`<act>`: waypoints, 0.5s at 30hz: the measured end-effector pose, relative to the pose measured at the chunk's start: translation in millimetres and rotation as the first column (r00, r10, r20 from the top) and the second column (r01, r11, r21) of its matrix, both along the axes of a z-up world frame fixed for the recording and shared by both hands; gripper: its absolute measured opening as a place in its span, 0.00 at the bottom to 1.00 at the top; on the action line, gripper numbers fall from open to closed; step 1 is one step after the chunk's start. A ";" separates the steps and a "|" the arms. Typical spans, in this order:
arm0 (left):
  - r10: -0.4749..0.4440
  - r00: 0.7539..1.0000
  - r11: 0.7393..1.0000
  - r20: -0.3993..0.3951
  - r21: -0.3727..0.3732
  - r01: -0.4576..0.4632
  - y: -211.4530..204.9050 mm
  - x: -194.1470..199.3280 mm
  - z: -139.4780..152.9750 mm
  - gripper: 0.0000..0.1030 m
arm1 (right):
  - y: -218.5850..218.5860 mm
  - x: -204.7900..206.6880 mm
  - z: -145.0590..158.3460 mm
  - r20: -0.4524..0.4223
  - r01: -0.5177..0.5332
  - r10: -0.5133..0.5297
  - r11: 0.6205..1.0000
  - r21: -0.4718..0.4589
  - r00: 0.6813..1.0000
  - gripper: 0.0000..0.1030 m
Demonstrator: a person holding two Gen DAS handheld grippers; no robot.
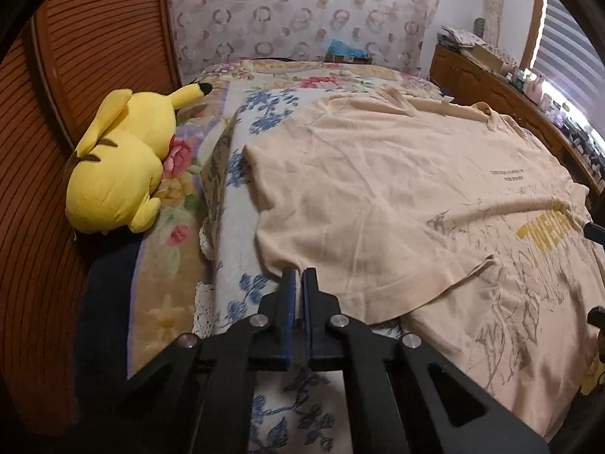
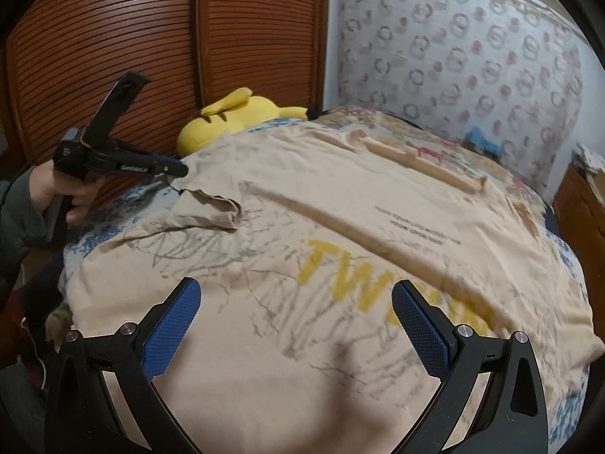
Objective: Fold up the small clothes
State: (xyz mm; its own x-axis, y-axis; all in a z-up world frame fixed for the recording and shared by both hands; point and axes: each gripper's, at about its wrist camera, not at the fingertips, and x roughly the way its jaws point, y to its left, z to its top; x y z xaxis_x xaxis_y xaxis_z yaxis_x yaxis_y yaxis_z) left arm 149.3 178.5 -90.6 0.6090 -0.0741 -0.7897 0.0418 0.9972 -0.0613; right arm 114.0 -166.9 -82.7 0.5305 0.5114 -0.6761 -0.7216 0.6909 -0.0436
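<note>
Left gripper [image 1: 299, 276] pinches the sleeve, jaws closed on it
Beige T-shirt [image 2: 340, 204] lies flat, collar toward upper right; right gripper [image 2: 295, 302] gapes wide, holding nothing

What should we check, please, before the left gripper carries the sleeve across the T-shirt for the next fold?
1. Left gripper shut on the sleeve edge: ok.
2. Right gripper open, holding nothing: ok.
3. T-shirt lying flat on the bed: not ok, creases and a raised ridge.
4. Plush toy off the shirt: ok.
5. Grip firmness on the fabric: cannot tell.
</note>
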 end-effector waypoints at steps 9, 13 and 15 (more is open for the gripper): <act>-0.141 0.986 0.990 0.088 0.008 0.140 -61.0 32.4 59.0 0.00 | -13.7 -2.6 -3.8 -0.017 0.012 -0.011 1.000 0.025 1.000 1.00; -0.176 0.979 0.984 0.101 0.005 0.177 -87.4 56.5 76.2 0.00 | -26.3 0.7 -3.3 -0.015 0.037 -0.037 0.999 0.032 0.999 1.00; -0.202 0.974 0.979 0.101 -0.006 0.203 -100.9 68.6 81.5 0.00 | -31.1 4.1 -4.5 -0.021 0.053 -0.052 0.998 0.040 0.998 1.00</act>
State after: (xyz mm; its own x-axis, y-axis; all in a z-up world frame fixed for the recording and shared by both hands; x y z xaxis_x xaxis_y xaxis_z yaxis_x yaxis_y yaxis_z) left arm 217.9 77.5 -9.1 0.6555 -0.2162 -0.7236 0.2496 0.9663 -0.0625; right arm 118.1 -198.0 -87.2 0.5442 0.5101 -0.6660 -0.6848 0.7288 -0.0013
